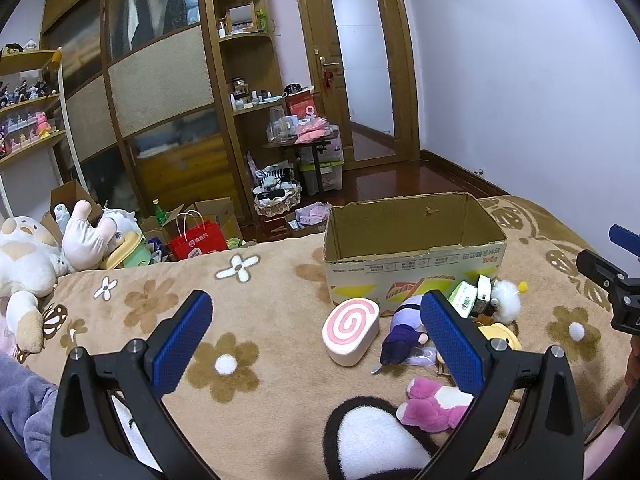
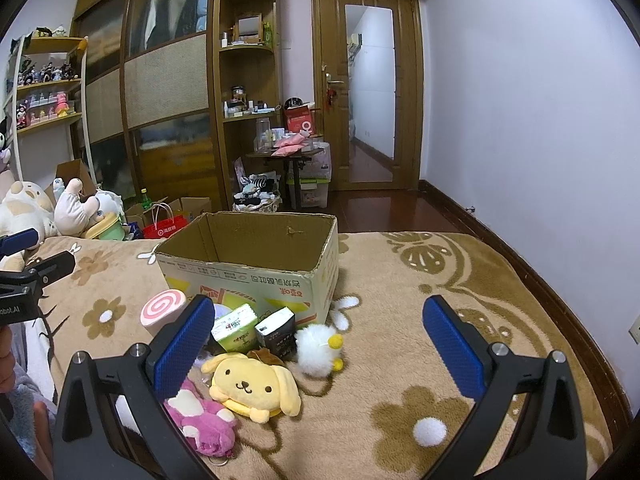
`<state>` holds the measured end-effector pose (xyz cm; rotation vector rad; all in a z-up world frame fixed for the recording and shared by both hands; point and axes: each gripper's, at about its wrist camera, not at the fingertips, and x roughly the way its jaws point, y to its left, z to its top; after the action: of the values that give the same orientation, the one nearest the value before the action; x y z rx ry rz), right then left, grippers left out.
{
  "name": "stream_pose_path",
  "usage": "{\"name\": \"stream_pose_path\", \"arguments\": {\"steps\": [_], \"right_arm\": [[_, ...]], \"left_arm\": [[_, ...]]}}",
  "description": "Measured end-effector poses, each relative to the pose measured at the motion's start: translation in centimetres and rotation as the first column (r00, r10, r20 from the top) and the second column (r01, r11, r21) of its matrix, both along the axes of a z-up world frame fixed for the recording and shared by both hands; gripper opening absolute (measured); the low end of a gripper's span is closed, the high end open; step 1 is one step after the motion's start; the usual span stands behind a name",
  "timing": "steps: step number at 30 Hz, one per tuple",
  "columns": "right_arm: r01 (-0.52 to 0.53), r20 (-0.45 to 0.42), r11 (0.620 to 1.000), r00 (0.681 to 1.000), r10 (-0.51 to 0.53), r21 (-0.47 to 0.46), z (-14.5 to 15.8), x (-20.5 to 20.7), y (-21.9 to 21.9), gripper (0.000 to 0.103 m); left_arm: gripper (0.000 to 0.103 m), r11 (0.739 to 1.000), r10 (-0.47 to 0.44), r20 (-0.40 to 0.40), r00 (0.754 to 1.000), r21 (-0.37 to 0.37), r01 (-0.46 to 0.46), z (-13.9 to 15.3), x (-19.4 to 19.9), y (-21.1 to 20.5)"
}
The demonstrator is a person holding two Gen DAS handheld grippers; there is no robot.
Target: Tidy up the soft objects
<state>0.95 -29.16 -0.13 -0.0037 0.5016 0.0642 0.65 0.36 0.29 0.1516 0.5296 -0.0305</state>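
An open cardboard box [image 1: 414, 248] [image 2: 256, 256] stands on the flowered blanket. In front of it lie a pink swirl roll cushion [image 1: 351, 330] [image 2: 162, 307], a purple-haired doll [image 1: 402, 332], a pink plush [image 1: 434, 402] [image 2: 204, 420], a yellow dog plush [image 2: 252, 384], a white fluffy chick [image 1: 506, 300] [image 2: 318, 346], a green tissue pack [image 2: 236, 326] and a small dark box [image 2: 278, 332]. My left gripper [image 1: 316, 320] hovers open over the blanket, left of the pile. My right gripper [image 2: 318, 326] is open above the chick, empty.
Large plush toys [image 1: 28, 256] [image 2: 76, 206] lie at the bed's left end. Beyond the bed edge sit a red paper bag [image 1: 198, 240], boxes, a basket and a small cluttered table [image 1: 304, 140]. A black-and-white plush [image 1: 372, 440] lies just below my left gripper.
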Motion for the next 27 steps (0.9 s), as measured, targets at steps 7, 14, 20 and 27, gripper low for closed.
{"name": "stream_pose_path", "arguments": {"steps": [7,14,20,27], "right_arm": [[-0.001,-0.003,1.0,1.0,0.001,-0.001,0.3,-0.11,-0.14,0.103],[-0.002,-0.005,1.0,1.0,0.002,-0.003,0.23,-0.12,-0.07,0.103],[-0.002,-0.004,1.0,1.0,0.002,-0.003,0.43,-0.26,-0.1,0.103],[-0.005,-0.006,1.0,1.0,0.005,0.003,0.07,-0.16,0.03,0.103]], "left_arm": [[0.102,1.0,0.0,-0.002,1.0,0.001,0.0,-0.12,-0.08,-0.01],[0.102,1.0,0.001,0.001,1.0,-0.002,-0.001,-0.08,-0.36,0.09],[0.102,1.0,0.007,0.002,1.0,-0.004,-0.007,-0.09,-0.3,0.39],[0.102,1.0,0.006,0.002,1.0,-0.003,-0.006,-0.09,-0.31,0.29]]}}
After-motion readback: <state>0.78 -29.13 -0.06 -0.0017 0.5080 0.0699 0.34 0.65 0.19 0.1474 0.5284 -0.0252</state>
